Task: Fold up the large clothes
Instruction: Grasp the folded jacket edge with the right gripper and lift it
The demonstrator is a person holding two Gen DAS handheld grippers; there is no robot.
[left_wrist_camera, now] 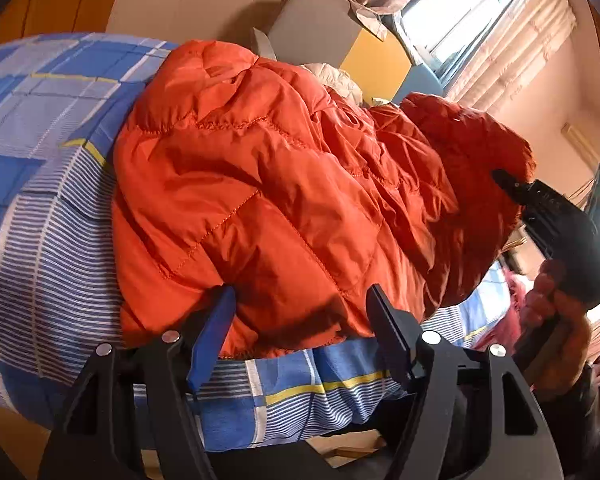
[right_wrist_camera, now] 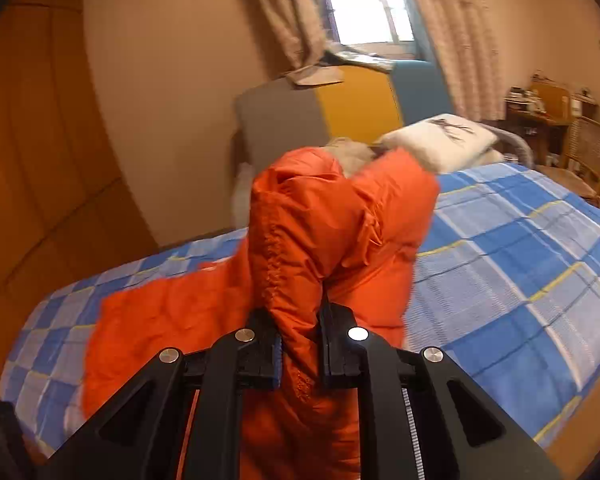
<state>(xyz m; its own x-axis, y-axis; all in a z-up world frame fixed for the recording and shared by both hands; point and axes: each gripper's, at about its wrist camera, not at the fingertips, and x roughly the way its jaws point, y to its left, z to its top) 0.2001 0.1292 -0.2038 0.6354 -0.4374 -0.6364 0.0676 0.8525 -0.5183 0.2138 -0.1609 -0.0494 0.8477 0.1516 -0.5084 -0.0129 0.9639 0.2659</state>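
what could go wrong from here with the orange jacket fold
1. The right gripper pinches only a narrow ridge of the puffy orange jacket; the slick fabric may slip out as it is lifted.
2. The left gripper is open at the jacket's near edge, pinning nothing, so the whole jacket may drag across the checked bedspread instead of folding.
3. The lifted part may flop unevenly and bunch up.

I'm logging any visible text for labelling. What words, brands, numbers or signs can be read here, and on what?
None can be read.
Right tongs: faint raised marks on the body, too blurred to read.
White pillow: a dark drawing, no letters.
Orange jacket and checked bedsheet: no text.
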